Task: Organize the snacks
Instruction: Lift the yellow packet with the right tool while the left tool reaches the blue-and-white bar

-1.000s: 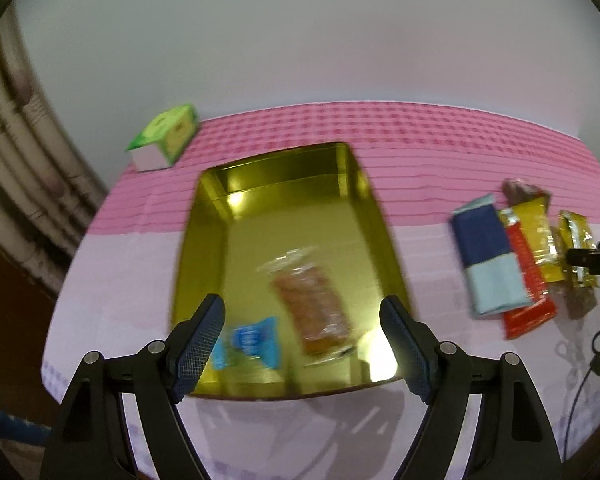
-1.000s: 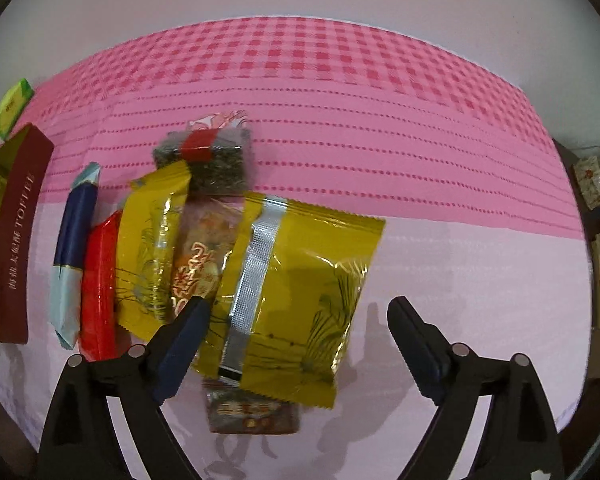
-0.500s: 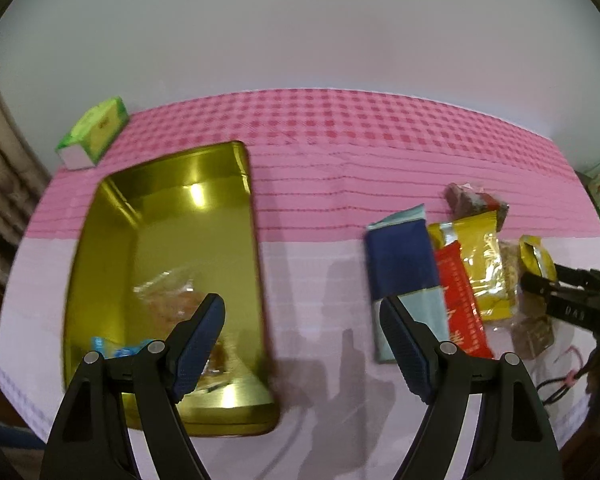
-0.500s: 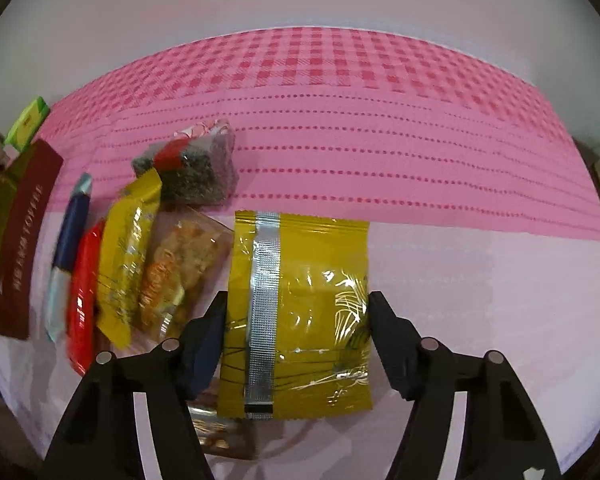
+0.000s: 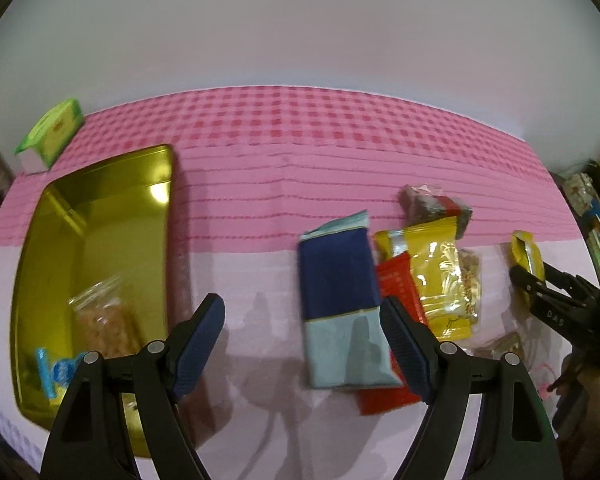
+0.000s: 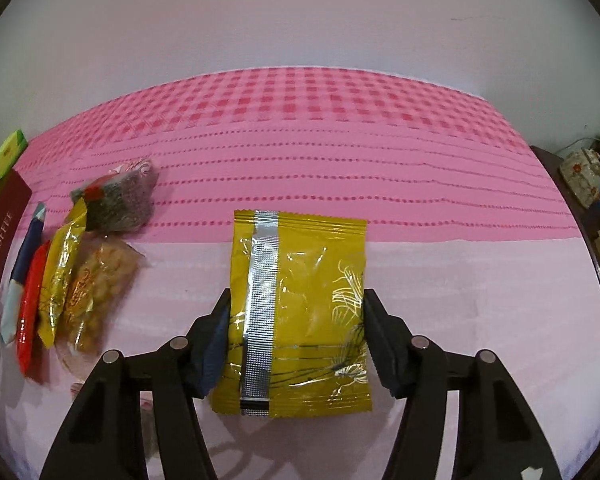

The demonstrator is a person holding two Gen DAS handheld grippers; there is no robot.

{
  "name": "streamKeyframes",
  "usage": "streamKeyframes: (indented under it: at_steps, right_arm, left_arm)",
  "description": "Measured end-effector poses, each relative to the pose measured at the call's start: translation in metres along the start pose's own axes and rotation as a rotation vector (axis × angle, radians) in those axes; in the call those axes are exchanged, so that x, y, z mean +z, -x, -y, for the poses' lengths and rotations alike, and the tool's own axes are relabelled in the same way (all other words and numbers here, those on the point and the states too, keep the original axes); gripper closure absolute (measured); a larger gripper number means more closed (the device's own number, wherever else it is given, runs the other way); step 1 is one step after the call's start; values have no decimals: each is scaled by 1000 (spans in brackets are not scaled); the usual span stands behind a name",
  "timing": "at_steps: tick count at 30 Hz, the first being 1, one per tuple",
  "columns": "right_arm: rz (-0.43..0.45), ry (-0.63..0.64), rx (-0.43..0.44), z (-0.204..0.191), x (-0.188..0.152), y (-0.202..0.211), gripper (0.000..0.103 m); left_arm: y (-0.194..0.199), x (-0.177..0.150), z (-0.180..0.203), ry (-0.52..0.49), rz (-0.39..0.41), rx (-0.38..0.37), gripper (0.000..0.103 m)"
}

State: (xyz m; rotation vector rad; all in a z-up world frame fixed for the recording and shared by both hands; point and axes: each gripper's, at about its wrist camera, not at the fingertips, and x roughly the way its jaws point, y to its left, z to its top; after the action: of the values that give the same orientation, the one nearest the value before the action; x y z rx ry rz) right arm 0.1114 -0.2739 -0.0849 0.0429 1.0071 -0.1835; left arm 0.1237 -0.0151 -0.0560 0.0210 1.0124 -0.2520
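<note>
On the pink checked cloth (image 6: 300, 152), the right gripper (image 6: 296, 336) is closing its jaws against both edges of the yellow snack packet (image 6: 300, 308), while the left gripper (image 5: 304, 344) hangs wide open and empty, the gold tin (image 5: 100, 240) at its ten o'clock.

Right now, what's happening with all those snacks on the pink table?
A person is sorting snacks with two hand-held grippers. The right gripper is closing its jaws around a yellow foil snack packet, and its pads are at the packet's two edges. The left gripper is open and holds nothing, hovering by a navy and pale blue packet. A shiny gold metal tin already holds two snacks, and more packets lie on the pink checked tablecloth.
</note>
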Motion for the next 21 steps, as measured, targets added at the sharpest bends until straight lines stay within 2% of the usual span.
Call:
streamKeyframes:
  at_steps: [9,17,20,21]
  right_arm:
    - [72,-8,-8,2,-9,2,43]
    - [76,-7,-11,0,-9,1,43]
    - [76,-7,-11,0,-10,1,43]
    - [76,-7,-12,0,-10,1,43]
  left_arm:
    - [-29,8,9,14,-51,-7,23]
    - [-39,5,12,12,-60,0,23]
    - [-39,1,13,7,-49,-7,27]
    - [-38,0,12,10,-45,-13,31]
